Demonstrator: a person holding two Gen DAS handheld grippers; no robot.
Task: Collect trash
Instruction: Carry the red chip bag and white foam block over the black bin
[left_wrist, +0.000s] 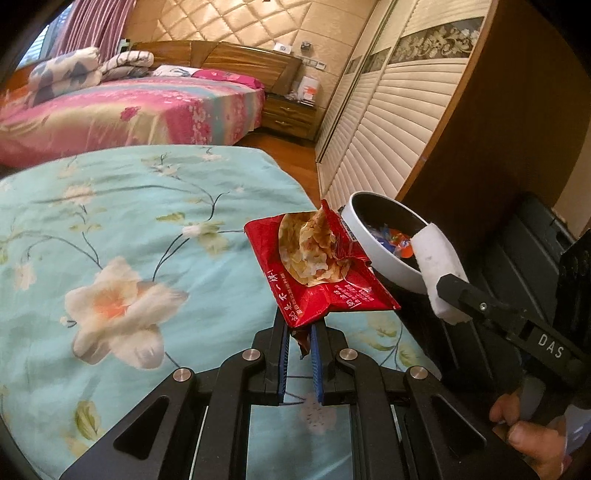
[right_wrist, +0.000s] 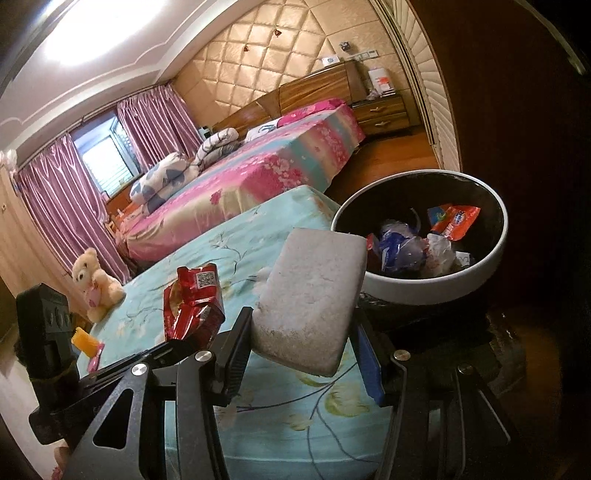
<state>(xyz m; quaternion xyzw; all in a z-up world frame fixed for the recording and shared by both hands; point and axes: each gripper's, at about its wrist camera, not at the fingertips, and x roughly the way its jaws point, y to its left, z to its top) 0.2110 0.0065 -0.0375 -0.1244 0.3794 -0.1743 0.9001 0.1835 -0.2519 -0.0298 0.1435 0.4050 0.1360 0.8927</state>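
- Left gripper (left_wrist: 300, 341) is clenched on one torn red snack wrapper (left_wrist: 317, 266), held up over the turquoise floral bedspread (left_wrist: 129, 229).
- Right gripper (right_wrist: 303, 354) is clamping one white foam block (right_wrist: 310, 295) just beside the bin.
- One white-rimmed trash bin (right_wrist: 495, 258) sits past the bed's corner, several wrappers inside.
- One teddy bear (right_wrist: 94, 282) sits on the bed's far edge.

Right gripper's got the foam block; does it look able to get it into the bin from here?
Probably yes. The right gripper holds the foam block just short of the bin, whose open top faces it with nothing between. The left gripper, shut on the red wrapper, sits to the side.
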